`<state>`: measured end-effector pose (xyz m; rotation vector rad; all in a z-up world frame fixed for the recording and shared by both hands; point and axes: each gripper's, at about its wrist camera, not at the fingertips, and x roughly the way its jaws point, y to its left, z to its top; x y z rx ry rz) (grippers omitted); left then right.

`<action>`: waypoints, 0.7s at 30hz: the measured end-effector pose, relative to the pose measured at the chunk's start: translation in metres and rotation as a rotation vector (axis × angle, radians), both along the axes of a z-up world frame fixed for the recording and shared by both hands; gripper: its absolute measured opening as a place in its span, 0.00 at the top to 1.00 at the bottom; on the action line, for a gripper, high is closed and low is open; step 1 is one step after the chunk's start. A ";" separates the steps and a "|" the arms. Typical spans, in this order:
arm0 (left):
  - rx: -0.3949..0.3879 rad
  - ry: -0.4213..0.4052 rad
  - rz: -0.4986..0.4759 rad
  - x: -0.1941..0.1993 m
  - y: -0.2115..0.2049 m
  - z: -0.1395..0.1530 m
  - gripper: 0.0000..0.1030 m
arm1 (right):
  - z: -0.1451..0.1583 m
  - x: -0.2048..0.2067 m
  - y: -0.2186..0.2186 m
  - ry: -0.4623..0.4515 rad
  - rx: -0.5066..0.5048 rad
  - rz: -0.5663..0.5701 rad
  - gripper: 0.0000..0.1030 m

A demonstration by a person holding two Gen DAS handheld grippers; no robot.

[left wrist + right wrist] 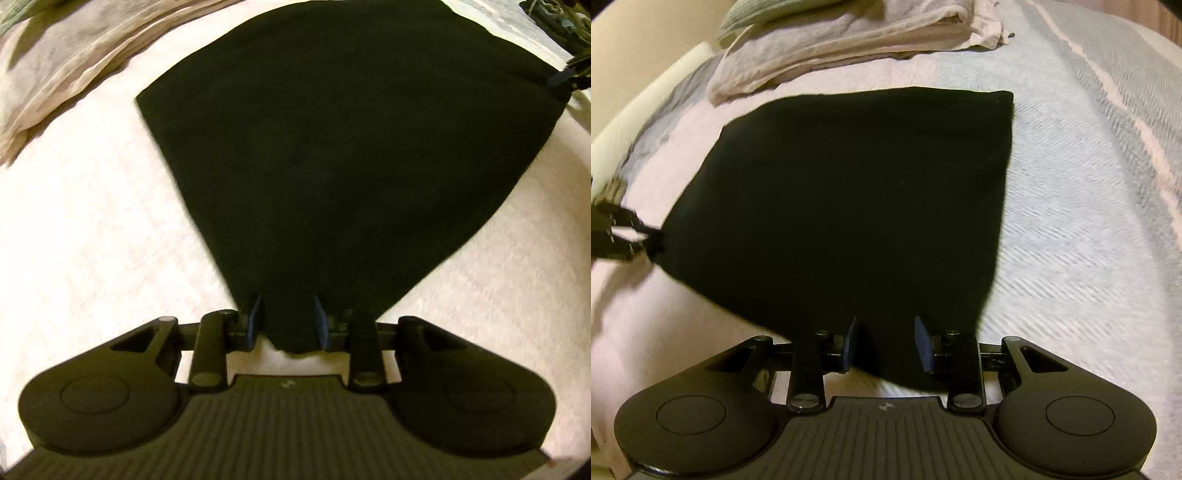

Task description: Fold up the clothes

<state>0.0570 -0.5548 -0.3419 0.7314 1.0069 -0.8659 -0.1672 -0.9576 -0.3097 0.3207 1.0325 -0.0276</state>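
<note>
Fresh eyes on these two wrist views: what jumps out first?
A big black cloth dominates the middle, spread over the pale bedspread, one near corner in each gripper: left, right. Behind it at the far edge lies a stack of folded light linens.

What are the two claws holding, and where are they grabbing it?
Both hold the black cloth. The left claw has one near corner bunched between its fingers; the right claw has the other near corner, with the cloth stretched between them.

No legible text or labels anywhere.
</note>
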 end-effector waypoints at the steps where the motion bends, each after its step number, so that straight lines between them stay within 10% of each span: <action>1: 0.013 -0.005 0.005 0.000 0.004 0.001 0.74 | 0.001 -0.002 0.002 0.006 -0.018 0.013 0.70; 15: -0.087 -0.101 -0.257 0.030 0.051 0.059 0.66 | 0.052 0.057 0.230 -0.109 -0.371 0.256 0.47; 21: -0.104 -0.129 -0.492 0.015 0.061 0.063 0.55 | 0.034 0.069 0.277 -0.003 -0.305 0.061 0.47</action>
